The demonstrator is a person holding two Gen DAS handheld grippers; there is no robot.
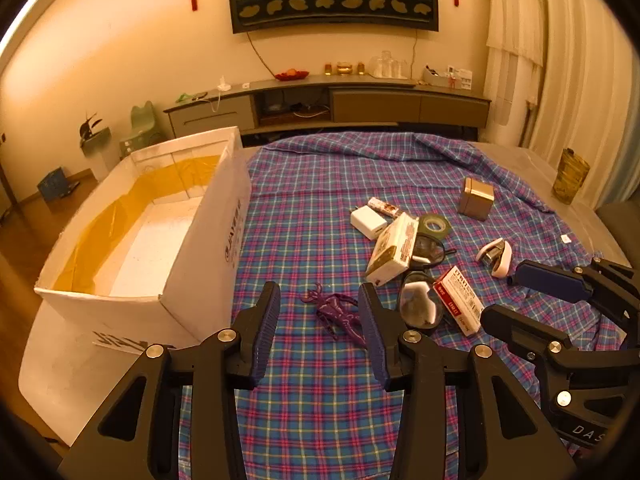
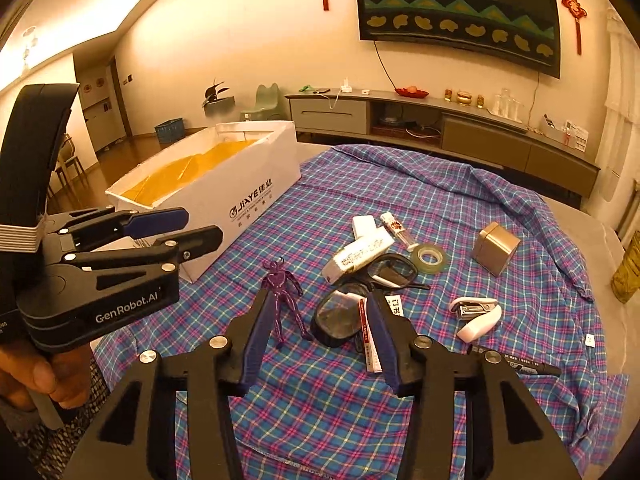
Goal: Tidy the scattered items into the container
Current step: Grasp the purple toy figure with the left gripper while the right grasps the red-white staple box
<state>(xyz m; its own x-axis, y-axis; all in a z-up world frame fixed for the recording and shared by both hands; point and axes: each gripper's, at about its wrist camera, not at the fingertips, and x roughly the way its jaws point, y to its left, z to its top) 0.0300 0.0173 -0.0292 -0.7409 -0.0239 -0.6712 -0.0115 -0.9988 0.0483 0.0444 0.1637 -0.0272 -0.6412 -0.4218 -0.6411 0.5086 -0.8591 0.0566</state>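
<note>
With both the left gripper [image 1: 320, 320] and right gripper [image 2: 320, 332] apart and empty above the cloth [image 1: 320, 200], lower one squarely over the near purple figure [image 1: 334, 312], right of the box [image 1: 208, 216], and clamp its torso.

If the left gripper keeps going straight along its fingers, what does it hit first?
Most likely the purple figure: it lies on the plaid cloth between the open fingers of the left gripper, just ahead of the tips. Depth is hard to judge; it may meet the cloth first.
</note>
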